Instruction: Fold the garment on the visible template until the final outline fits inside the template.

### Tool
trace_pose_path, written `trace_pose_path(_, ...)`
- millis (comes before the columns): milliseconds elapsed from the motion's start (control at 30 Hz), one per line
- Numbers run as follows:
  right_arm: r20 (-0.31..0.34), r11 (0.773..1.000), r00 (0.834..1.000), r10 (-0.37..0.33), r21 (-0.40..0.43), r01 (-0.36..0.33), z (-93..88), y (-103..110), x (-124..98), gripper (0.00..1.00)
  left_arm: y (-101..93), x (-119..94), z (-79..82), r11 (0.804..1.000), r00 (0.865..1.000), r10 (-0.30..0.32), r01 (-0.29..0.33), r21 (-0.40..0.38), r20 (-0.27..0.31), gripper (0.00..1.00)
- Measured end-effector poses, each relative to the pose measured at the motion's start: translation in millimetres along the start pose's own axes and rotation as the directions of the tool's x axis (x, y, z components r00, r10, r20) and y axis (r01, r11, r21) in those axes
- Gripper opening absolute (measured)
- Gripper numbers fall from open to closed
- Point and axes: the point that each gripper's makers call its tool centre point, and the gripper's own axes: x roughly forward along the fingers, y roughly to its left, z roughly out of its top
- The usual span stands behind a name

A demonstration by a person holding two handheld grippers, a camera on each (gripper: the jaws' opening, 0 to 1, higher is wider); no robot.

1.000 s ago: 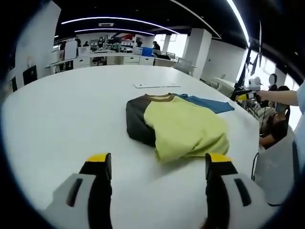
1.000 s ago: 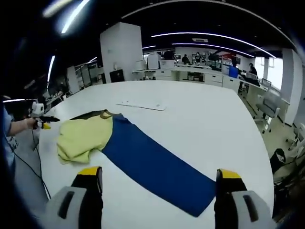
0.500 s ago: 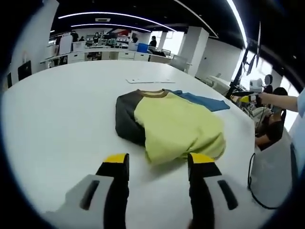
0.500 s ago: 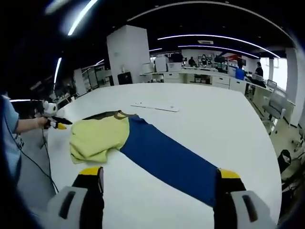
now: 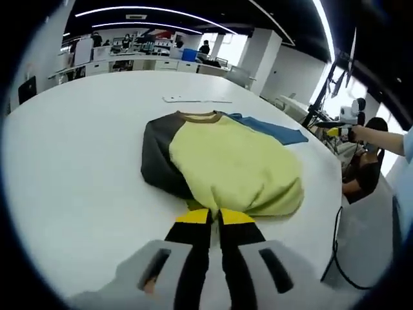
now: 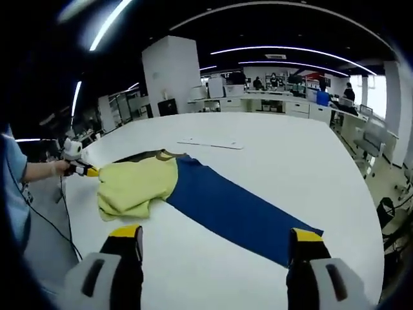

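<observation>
L gripper (image 5: 213,216) jaws pinching hem of yellow-and-dark cotton tee (image 5: 226,165) just ahead; R gripper (image 6: 211,234) jaws gaping, empty. Risk: thin bite slipping, folds bunching.

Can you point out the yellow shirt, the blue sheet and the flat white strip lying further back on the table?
yellow shirt (image 5: 235,165), left gripper view, middle of its yellow front
blue sheet (image 6: 235,210), right gripper view, middle of the sheet
white strip (image 6: 211,143), right gripper view, its middle
</observation>
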Motion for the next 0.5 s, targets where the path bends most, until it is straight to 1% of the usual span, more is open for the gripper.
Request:
trace_pose_path(67, 0.001, 1.0, 1.0, 0.001, 0.0, -0.001, -1.3, 1, 0, 0.93, -1.6, 0, 6.7, 1.0, 1.0, -0.001, 0.001, 0.005, -0.006, 0.0)
trace_pose_path(100, 0.002, 1.0, 1.0, 0.001, 0.004, -0.001, -1.4, 2, 0, 0.93, -1.6, -1, 14.0, 1.0, 1.0, 0.003, -0.003, 0.03, 0.001, 0.0)
trace_pose_path(133, 0.002, 1.0, 1.0, 0.001, 0.008, -0.001, -1.6, 2, 0, 0.93, -2.5, -2, 18.7, 0.999, 1.0, 0.0, 0.0, 0.034, 0.005, 0.0)
trace_pose_path(233, 0.008, 1.0, 1.0, 0.002, 0.011, -0.002, -1.5, 5, 0, 0.93, -5.3, -2, 41.8, 0.999, 0.999, -0.016, 0.015, 0.046, 0.029, 0.0)
trace_pose_path(400, 0.012, 1.0, 1.0, 0.007, 0.016, -0.007, -1.6, 7, 0, 0.92, -8.4, 2, 72.9, 0.998, 0.998, -0.031, 0.028, 0.054, 0.049, 0.0)
trace_pose_path(500, 0.021, 1.0, 1.0, 0.007, 0.021, -0.007, -1.0, 9, 0, 0.92, -18.0, 9, 93.0, 0.997, 0.996, -0.06, 0.057, 0.052, 0.063, 0.0)
